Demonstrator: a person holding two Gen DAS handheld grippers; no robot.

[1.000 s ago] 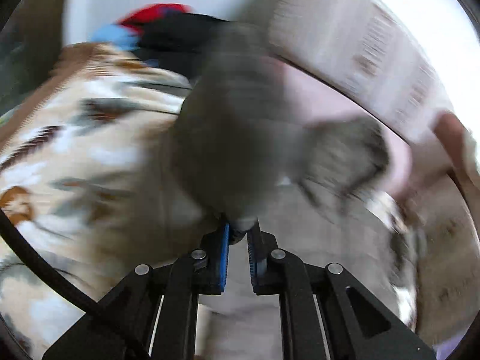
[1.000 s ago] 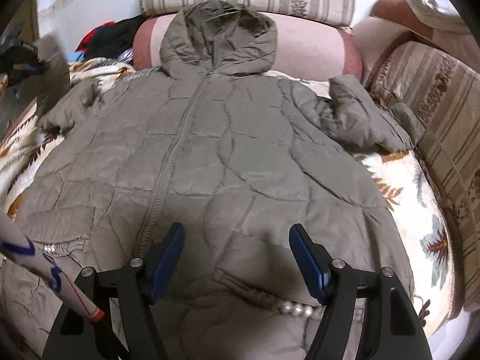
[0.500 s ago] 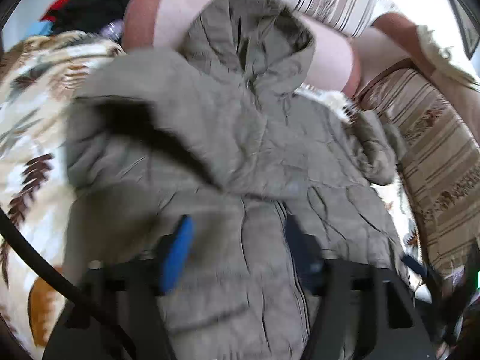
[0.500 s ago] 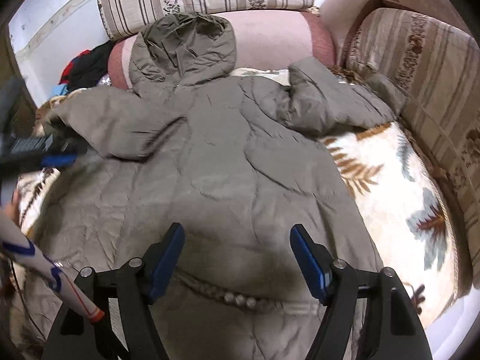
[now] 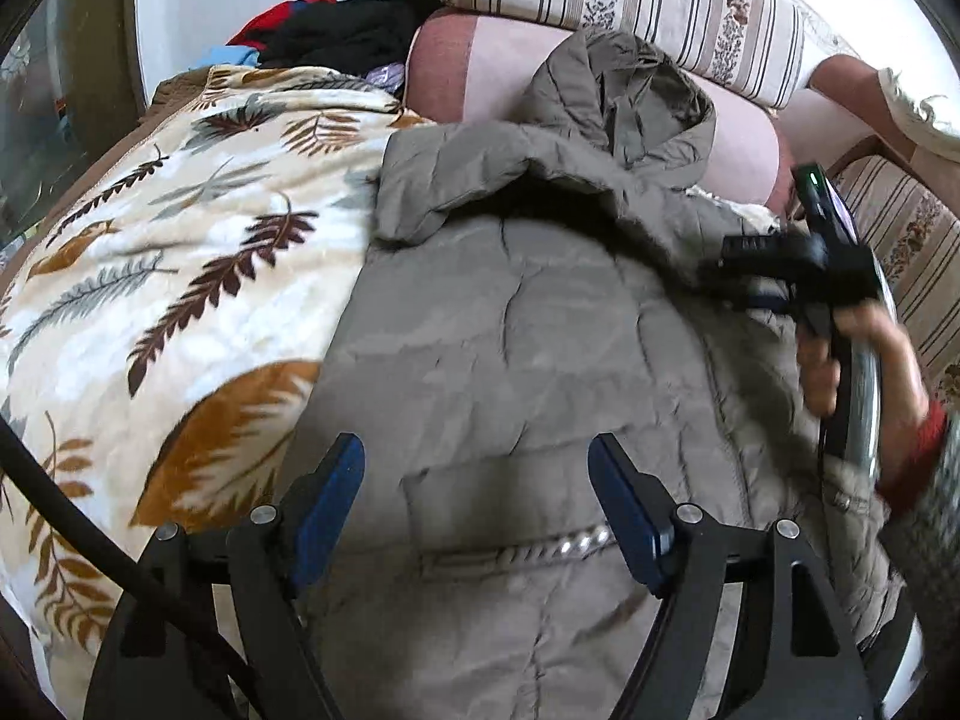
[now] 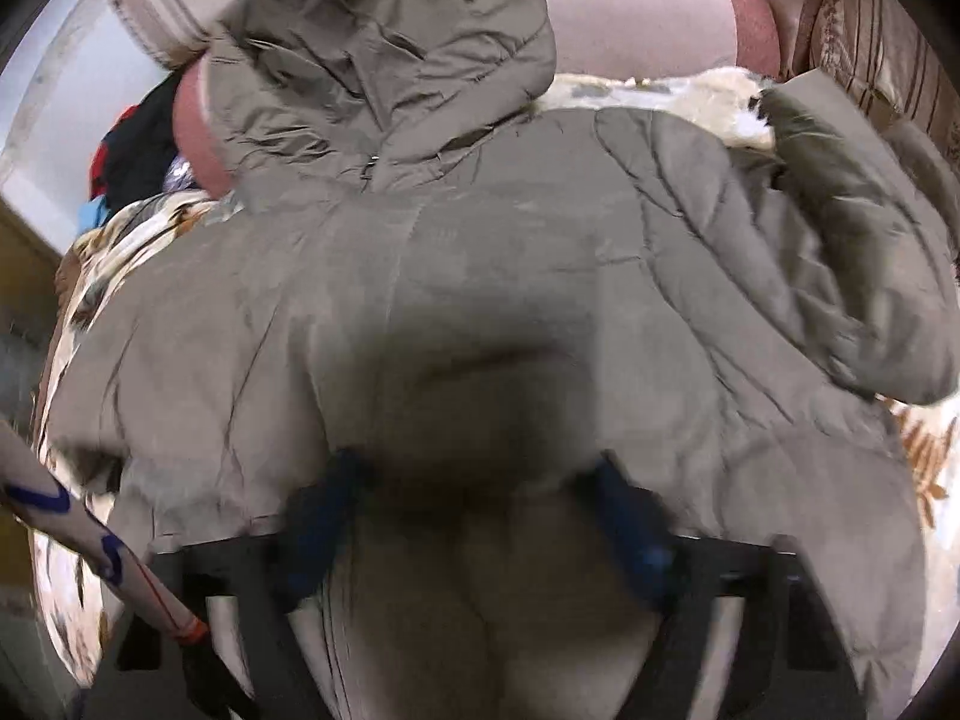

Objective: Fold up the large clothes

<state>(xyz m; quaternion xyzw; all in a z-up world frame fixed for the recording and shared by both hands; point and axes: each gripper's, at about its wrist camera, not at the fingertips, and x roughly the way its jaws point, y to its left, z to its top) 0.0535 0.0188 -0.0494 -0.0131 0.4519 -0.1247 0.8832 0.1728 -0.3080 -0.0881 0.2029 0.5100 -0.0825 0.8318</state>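
An olive-grey quilted hooded coat (image 5: pixel 510 330) lies front up on a leaf-patterned blanket (image 5: pixel 180 252), its hood (image 5: pixel 624 96) against a pink bolster. One sleeve (image 5: pixel 480 180) lies folded across the chest. My left gripper (image 5: pixel 474 498) hovers above the lower coat. Its jaws are opening, with nothing gripped between them. In the right wrist view, which is blurred, my right gripper (image 6: pixel 480 504) hangs low over the coat's (image 6: pixel 510 270) middle. Its jaws are closing over the fabric, and the pads show no grip. The other sleeve (image 6: pixel 840 252) lies bunched at the right. A hand (image 5: pixel 852 360) carries the right gripper (image 5: pixel 744 276).
Striped sofa cushions (image 5: pixel 630 6) and the pink bolster (image 5: pixel 480 60) line the back. A striped armrest (image 5: pixel 900 252) closes off the right. Dark and red clothes (image 5: pixel 336 30) are piled at the far left. A black cable (image 5: pixel 90 552) crosses the lower left.
My left gripper let go of the sleeve, which now lies across the chest, then opened and drew back toward the hem. My right gripper swept forward over the coat, narrowing its jaws.
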